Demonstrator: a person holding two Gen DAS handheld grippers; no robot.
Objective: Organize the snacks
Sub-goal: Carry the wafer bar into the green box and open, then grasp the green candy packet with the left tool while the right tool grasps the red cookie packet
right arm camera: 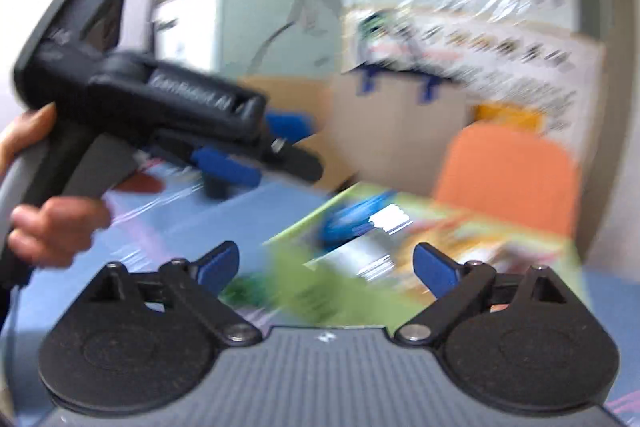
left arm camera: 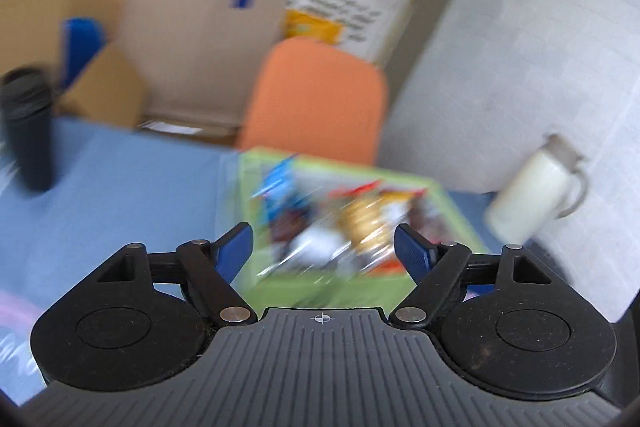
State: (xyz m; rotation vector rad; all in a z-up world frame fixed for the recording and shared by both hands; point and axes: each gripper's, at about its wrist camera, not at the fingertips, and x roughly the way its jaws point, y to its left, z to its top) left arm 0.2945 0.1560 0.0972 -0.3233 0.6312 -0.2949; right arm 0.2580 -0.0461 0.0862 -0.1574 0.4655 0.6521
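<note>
the green box (left arm camera: pixel 448 195) of snack packets (left arm camera: pixel 360 223) sits on the blue desk (left arm camera: pixel 120 187) by its far edge, all blurred. left hand-held gripper (left arm camera: pixel 324 247) hangs over the box, fingers spread wide, nothing between them. right hand-held gripper (right arm camera: pixel 326 267) is released too, above the box's near corner. an orange chair (left arm camera: pixel 320 99) stands beyond the far edge.

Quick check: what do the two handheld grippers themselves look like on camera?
Both grippers, left and right, have blue finger pads on black linkages with silver pivot pins, over a ribbed grey body with a crosshair mark. Seen side-on, the left one is a black-and-grey pistol-grip tool.
</note>
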